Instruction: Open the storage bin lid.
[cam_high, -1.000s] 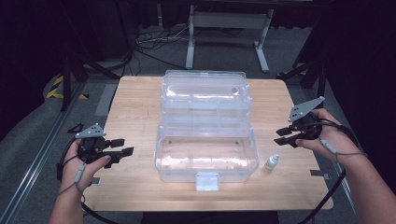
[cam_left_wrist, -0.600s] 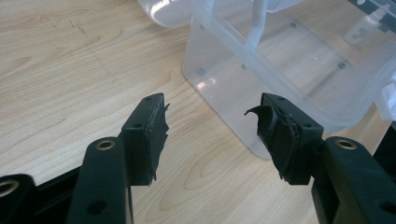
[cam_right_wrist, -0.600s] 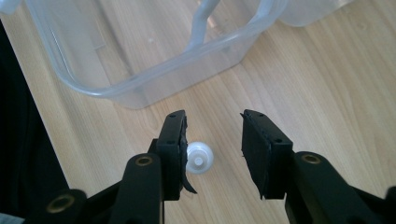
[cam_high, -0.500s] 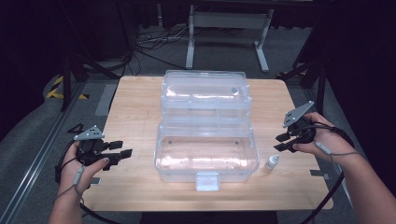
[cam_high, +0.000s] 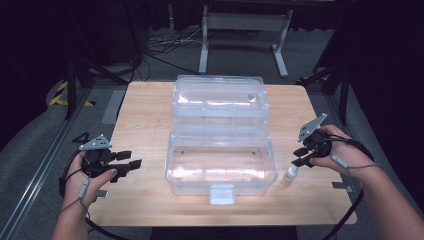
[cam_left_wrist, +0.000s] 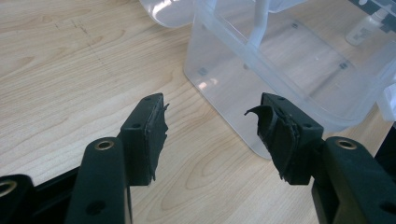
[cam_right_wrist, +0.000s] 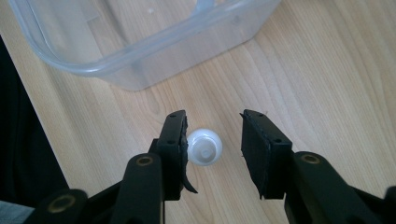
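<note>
While right gripper (cam_right_wrist: 212, 149) straddles the small white dropper bottle (cam_right_wrist: 204, 147), jaws apart, not gripping. Center bottle, then squeeze. Left gripper (cam_left_wrist: 212, 135) idle, released.

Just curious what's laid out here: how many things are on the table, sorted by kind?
Clear box, lid open: 1
Small white bottle: 1
Total: 2
</note>
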